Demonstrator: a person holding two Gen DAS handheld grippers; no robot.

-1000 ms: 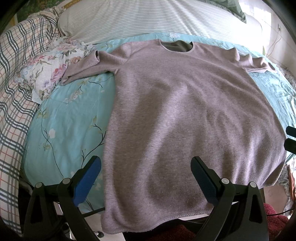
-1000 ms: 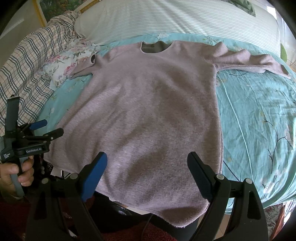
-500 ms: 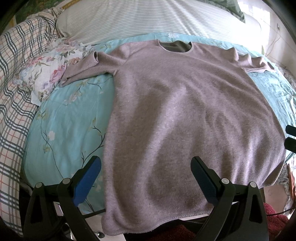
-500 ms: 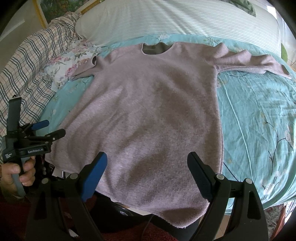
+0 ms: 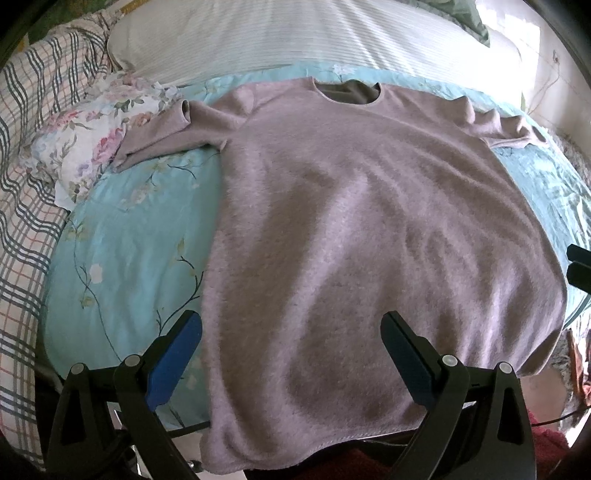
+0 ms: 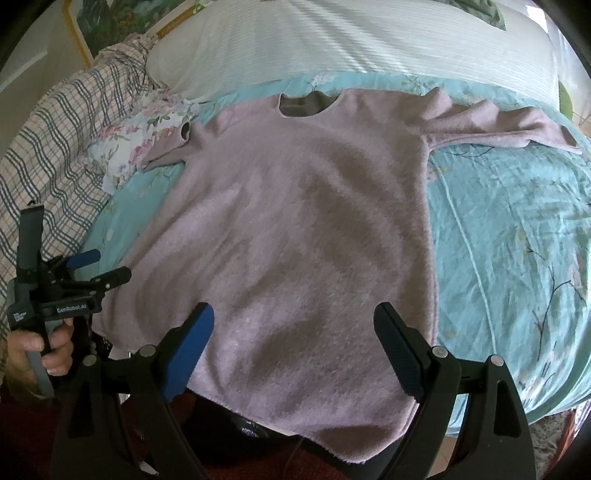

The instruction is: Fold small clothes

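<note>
A bedroom in a private home: a bed (image 5: 122, 258) made up with a turquoise sheet printed with branches and blossoms fills both views. A large white ribbed pillow (image 6: 351, 40) lies across its head, with a smaller rose-patterned pillow (image 5: 92, 140) at one side and a checked blanket (image 6: 62, 147) bunched along the edge. A framed picture (image 6: 122, 22) with a gilt border hangs on the pale wall behind the bed, and daylight falls bright across the bedding. A mauve knitted sweater (image 6: 306, 229) is spread flat on the sheet, sleeves out, and dark red carpet (image 5: 546, 446) shows at the foot of the bed.
</note>
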